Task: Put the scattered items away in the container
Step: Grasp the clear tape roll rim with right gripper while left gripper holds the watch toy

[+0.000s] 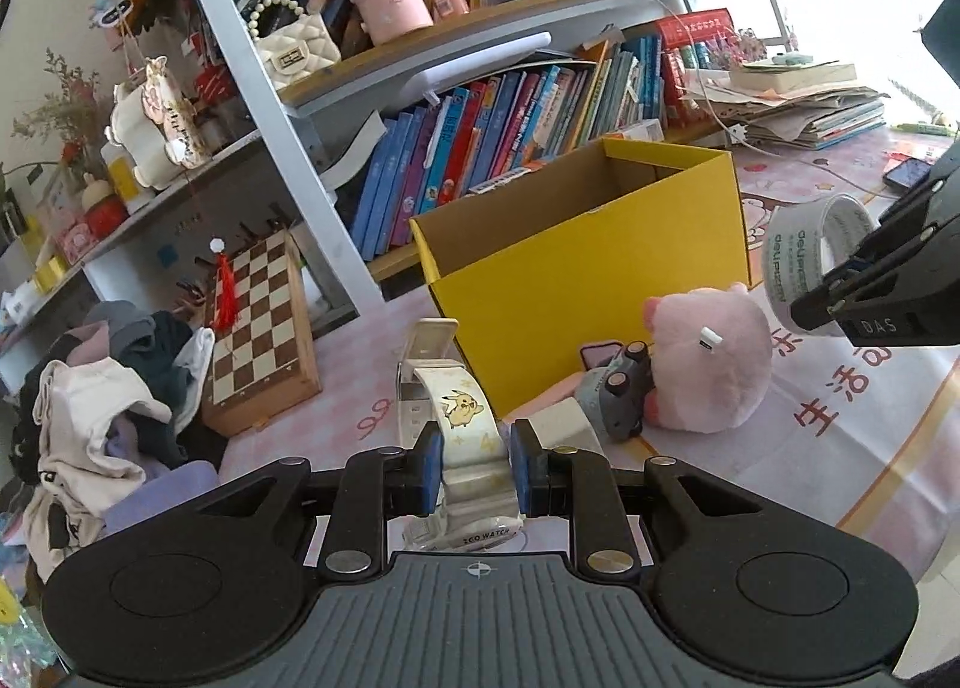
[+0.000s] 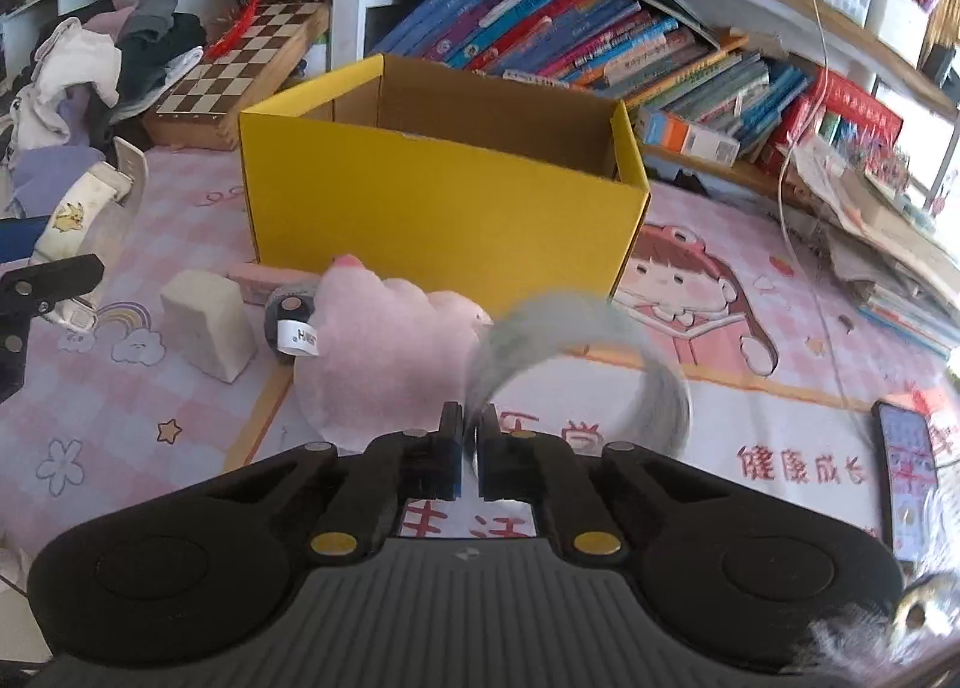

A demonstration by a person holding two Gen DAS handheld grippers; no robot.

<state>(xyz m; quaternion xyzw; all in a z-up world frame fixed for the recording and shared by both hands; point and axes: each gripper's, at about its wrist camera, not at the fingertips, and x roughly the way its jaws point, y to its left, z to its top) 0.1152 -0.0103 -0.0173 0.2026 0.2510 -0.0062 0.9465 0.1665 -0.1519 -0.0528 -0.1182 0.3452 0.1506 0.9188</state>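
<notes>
An open yellow cardboard box (image 1: pixel 591 256) (image 2: pixel 432 208) stands on the pink mat. My left gripper (image 1: pixel 474 469) is shut on a white watch with a Pikachu strap (image 1: pixel 459 418), held left of the box; the watch also shows in the right wrist view (image 2: pixel 75 214). My right gripper (image 2: pixel 472 448) is shut on the rim of a clear tape roll (image 2: pixel 576 352), held above the mat right of the box; the roll also shows in the left wrist view (image 1: pixel 804 244). A pink plush pig (image 1: pixel 708 364) (image 2: pixel 384 352), a grey toy car (image 1: pixel 618 394) and a white block (image 2: pixel 207 325) lie in front of the box.
A bookshelf with books (image 2: pixel 600 46) stands behind the box. A chessboard (image 1: pixel 258 322) and a clothes pile (image 1: pixel 102 406) lie at the left. A phone (image 2: pixel 909 478) lies on the mat at the right, with a paper stack (image 1: pixel 804 106) beyond.
</notes>
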